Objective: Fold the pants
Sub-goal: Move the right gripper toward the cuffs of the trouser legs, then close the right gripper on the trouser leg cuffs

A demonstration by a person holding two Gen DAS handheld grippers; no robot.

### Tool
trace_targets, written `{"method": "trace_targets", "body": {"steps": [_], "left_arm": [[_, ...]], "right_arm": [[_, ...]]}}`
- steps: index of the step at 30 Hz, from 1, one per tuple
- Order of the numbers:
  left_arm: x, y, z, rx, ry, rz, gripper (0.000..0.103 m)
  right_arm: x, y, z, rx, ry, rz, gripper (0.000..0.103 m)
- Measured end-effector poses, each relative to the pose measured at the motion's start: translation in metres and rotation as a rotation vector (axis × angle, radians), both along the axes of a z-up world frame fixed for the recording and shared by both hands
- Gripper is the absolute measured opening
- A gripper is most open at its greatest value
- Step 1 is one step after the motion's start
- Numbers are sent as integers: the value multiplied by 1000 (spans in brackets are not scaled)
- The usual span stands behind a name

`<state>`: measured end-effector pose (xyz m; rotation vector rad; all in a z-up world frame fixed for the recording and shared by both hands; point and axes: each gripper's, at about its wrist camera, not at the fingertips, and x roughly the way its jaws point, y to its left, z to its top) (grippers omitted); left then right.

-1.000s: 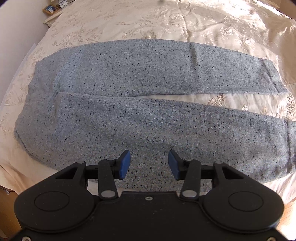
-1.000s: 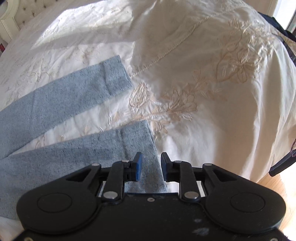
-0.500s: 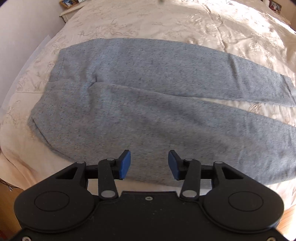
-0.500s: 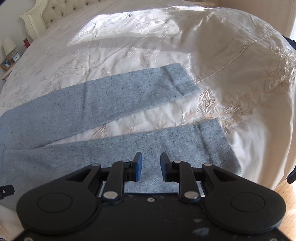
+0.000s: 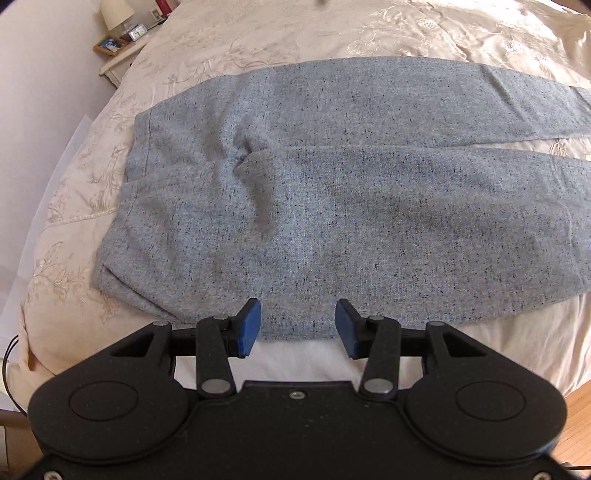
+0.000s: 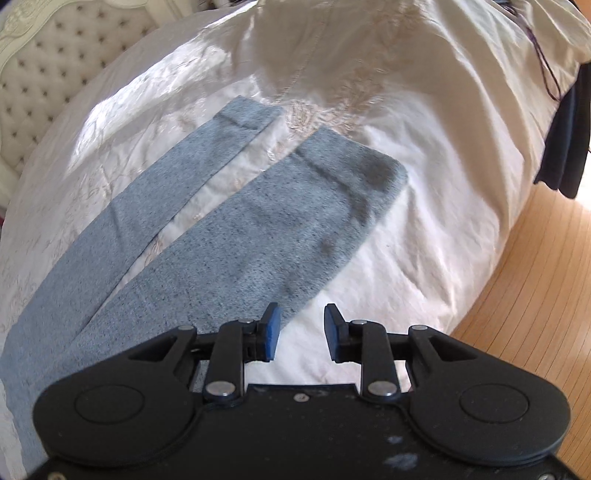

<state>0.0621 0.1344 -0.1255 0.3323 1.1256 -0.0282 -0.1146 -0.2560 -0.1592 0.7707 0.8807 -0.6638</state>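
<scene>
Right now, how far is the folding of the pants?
Done: the grey pants lie flat on the bedspread, legs apart, no fold yet. In hand: the left gripper hovers open at the near hip edge; the right gripper, jaws opening, is near the cuff. Left: every fold.

**Grey pants spread flat on the bed**

The pants (image 5: pixel 332 221) are light grey-blue with dark flecks, lying flat and unfolded on the cream embroidered bed (image 5: pixel 258 40). In the left wrist view the waist is at the left, with a small pucker at the crotch, and both legs run off to the right. In the right wrist view the legs lie slightly apart, a strip of bedspread showing between them; both cuffs are hemmed, and the near leg ends close to the bed's edge.
</scene>
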Motion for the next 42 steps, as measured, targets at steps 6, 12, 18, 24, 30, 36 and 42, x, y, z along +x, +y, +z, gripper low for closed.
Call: {"method": "trace_targets", "body": {"steps": [6,12,18,24,30,36,42], "left_arm": [[6,-23,5,-6,-9,-49,54],[8,-51,7,2,5,-25,54],[15,-85,6,16,19,-1,54],[23,-113,4,22,27,9,54],[29,-136,-2,31,45,-13,54],[33,-155,-3,38,49,-73,54],[37,-165,-4,41,50,-110,54]], "right_arm": [[-7,-26,-17,10,-9,-80,31],[6,-66,-42,59,21,-99,34],[40,-105,-51,105,-15,-98,35],[82,-128,-53,116,-3,-24,36],[48,-135,-39,100,-44,-84,37],[8,-135,-33,137,-67,-126,37],[0,-123,-47,187,-49,-122,37]]}}
